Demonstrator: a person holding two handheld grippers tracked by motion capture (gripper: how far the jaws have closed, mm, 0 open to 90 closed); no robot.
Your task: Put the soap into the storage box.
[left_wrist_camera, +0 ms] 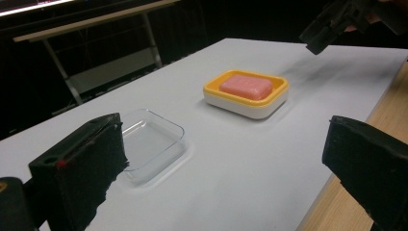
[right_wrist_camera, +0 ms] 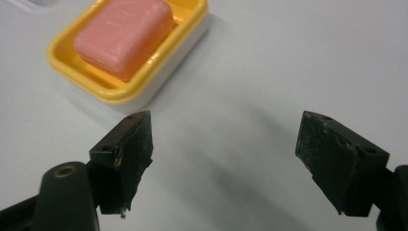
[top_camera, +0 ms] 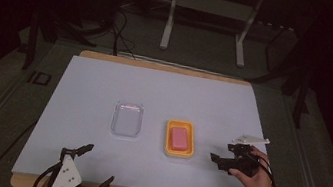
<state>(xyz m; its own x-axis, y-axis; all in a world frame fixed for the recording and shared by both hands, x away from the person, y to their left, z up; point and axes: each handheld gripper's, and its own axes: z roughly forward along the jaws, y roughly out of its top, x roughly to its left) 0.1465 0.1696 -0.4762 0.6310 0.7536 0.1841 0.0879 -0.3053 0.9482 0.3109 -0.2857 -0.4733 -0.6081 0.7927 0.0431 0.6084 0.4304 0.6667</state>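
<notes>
On the table (top_camera: 89,86) we see a yellow soap dish (top_camera: 180,139) holding a pink soap bar (top_camera: 179,138), clear tray (top_camera: 127,119) beside it empty, left gripper (top_camera: 95,165) fingers spread, right gripper (top_camera: 222,153) fingers spread, gripping nothing.

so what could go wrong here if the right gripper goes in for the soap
1. The pink soap sits low inside the yellow dish, so the open right gripper may catch the rim and tip or drag the dish.
2. The soap looks smooth and rounded; it could slip from the jaws.
3. The clear tray lies close beside the dish and is hard to see; a sideways shove might knock into it.
</notes>
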